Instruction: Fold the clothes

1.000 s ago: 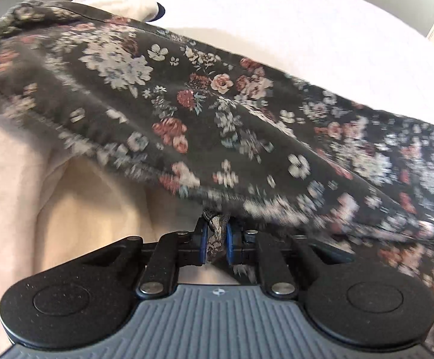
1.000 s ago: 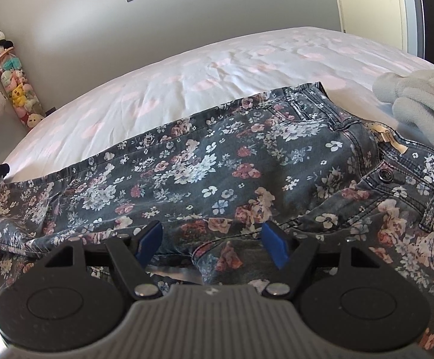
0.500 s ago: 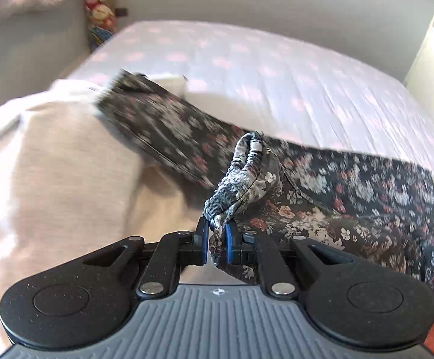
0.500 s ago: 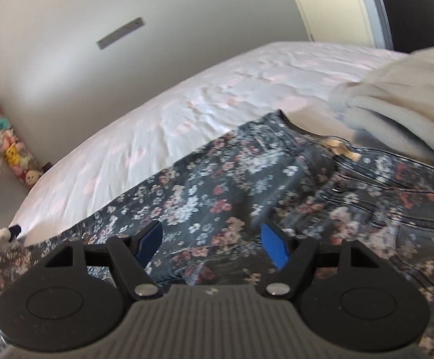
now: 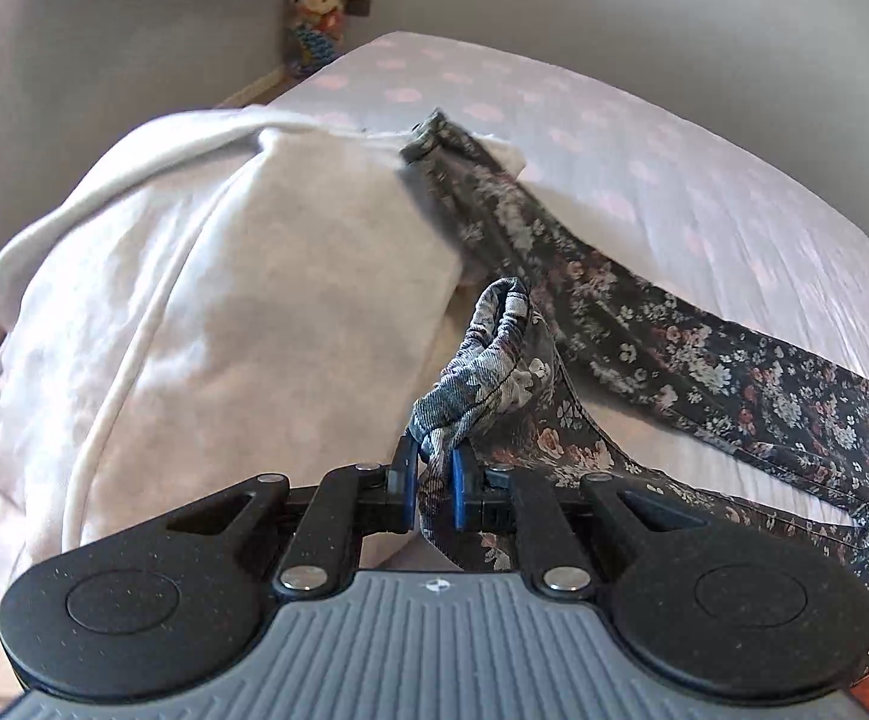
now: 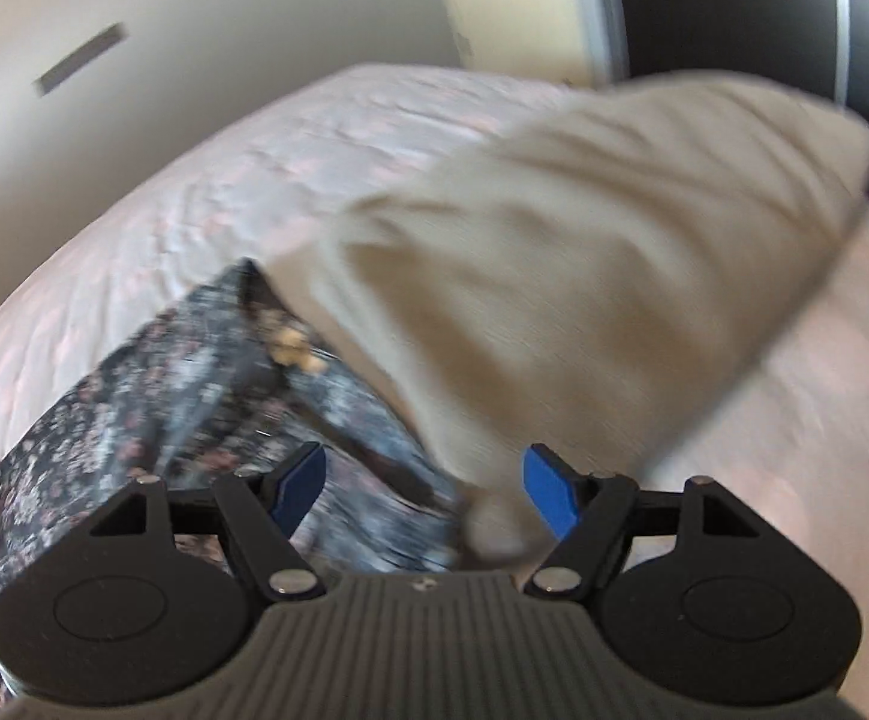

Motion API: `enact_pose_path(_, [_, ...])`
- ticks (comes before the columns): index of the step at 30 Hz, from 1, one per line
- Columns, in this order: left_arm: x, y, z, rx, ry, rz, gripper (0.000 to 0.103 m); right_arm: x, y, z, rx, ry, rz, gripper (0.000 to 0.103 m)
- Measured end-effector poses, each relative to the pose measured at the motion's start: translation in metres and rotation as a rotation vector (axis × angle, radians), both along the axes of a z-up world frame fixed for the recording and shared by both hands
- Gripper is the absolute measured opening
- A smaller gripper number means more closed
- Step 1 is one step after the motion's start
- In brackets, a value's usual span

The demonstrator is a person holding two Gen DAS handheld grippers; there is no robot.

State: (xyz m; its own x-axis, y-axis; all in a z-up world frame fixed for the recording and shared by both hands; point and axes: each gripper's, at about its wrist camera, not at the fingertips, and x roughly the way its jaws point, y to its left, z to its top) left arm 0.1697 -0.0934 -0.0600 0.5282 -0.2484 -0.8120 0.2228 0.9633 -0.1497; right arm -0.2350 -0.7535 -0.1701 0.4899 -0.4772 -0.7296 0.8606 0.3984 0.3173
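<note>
While the left tool (image 5: pixel 434 471) clamps a hem of the dark floral denim jeans (image 5: pixel 704 360), the right tool (image 6: pixel 425 489) gapes wide — empty, over jeans and beige garment (image 6: pixel 584 240).

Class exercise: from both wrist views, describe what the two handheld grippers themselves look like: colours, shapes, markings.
The left gripper and right gripper match: a ribbed grey body with a small round emblem, two speckled black round discs, black linkage arms with silver rivets, and blue pads on the fingertips. No cables, hands or sleeves show.
</note>
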Motion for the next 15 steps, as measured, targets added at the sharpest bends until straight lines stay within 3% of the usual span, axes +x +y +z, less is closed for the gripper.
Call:
enact_pose_path(6, [-0.007, 0.008, -0.005, -0.019, 0.011, 0.015, 0.009, -0.016, -0.004, -0.054, 0.213, -0.186, -0.033, 0.075])
enact_pose_path(7, [-0.008, 0.008, -0.004, -0.024, 0.011, 0.018, 0.009, -0.013, -0.002, -0.059, 0.232, -0.202, -0.039, 0.071])
enact_pose_path(10, [-0.009, 0.01, -0.002, -0.036, 0.012, 0.026, 0.009, 0.0, 0.004, -0.063, 0.253, -0.222, -0.042, 0.028])
enact_pose_path(13, [-0.011, 0.012, 0.006, -0.047, -0.003, 0.024, 0.009, 0.009, 0.008, -0.044, 0.204, -0.227, -0.028, 0.017])
enact_pose_path(15, [-0.012, 0.015, 0.016, -0.052, -0.024, 0.025, 0.009, 0.009, 0.008, -0.018, 0.15, -0.262, -0.01, 0.015])
